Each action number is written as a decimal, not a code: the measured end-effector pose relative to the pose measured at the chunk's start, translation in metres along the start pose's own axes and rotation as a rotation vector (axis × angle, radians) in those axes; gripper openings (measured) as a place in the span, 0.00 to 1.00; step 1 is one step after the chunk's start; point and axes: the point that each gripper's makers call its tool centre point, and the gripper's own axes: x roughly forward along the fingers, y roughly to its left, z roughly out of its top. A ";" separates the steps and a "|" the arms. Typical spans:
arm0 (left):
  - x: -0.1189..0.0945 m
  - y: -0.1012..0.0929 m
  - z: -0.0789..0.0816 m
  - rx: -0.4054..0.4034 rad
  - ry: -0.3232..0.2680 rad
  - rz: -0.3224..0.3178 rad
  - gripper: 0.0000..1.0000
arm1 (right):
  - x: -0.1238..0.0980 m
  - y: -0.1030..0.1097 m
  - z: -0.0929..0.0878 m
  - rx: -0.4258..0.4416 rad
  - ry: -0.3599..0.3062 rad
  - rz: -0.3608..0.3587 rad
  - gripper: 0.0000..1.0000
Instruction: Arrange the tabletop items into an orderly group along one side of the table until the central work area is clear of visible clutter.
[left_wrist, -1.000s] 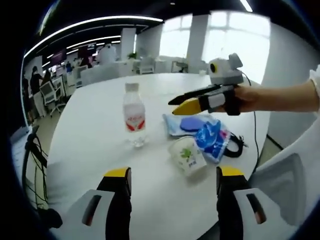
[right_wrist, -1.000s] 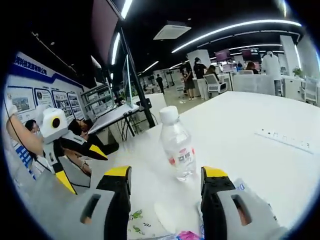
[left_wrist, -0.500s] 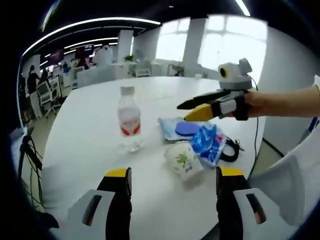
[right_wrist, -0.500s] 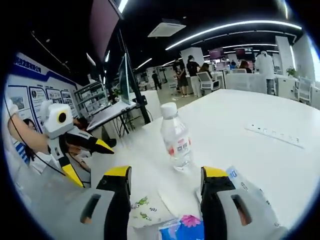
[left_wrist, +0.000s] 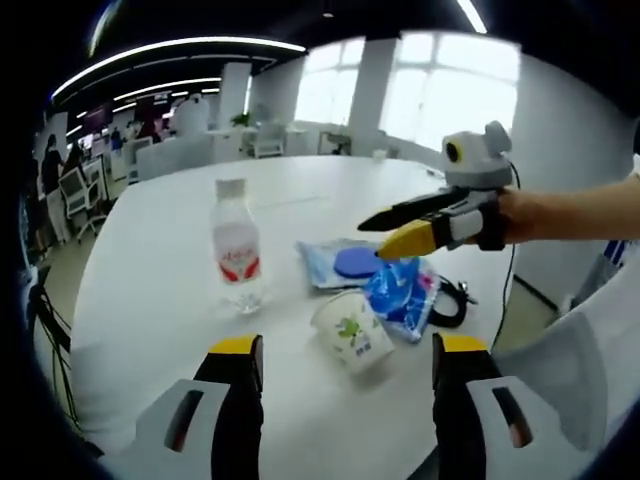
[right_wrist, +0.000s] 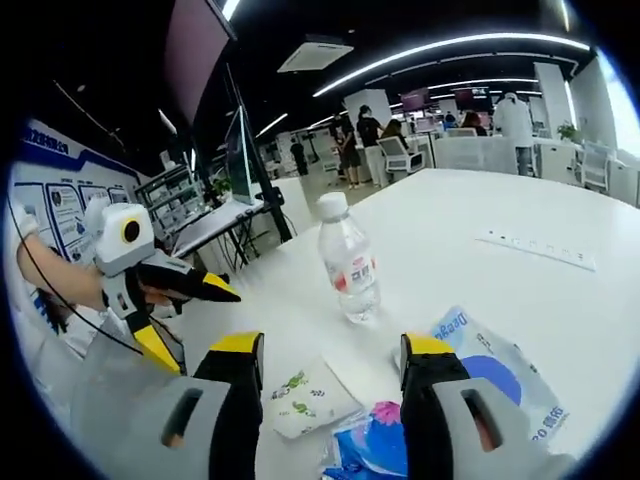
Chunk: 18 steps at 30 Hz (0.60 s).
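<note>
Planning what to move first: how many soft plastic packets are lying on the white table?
2: a pale blue packet with a dark blue circle lying flat beyond the paper cup, and a bright blue crinkled packet beside it, overlapping its edge. Others may be hidden underneath.

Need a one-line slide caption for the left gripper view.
Open left gripper faces a clear plastic water bottle, tipped white paper cup and blue snack packets on a white table; right gripper hovers above.

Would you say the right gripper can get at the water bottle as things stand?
Probably yes. In the right gripper view the water bottle stands upright straight ahead of the open right gripper, with bare table around it. Only the paper cup and blue packets lie nearer, below the line.
</note>
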 end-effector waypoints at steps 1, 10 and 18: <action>0.000 -0.002 0.000 0.001 0.002 -0.005 0.65 | 0.000 0.002 -0.002 0.008 0.002 -0.001 0.53; -0.001 -0.005 -0.002 -0.009 -0.007 -0.026 0.64 | -0.002 0.020 -0.011 0.096 -0.004 -0.007 0.52; -0.001 -0.006 -0.009 -0.019 -0.006 -0.035 0.64 | -0.004 0.023 -0.024 0.015 0.069 0.019 0.52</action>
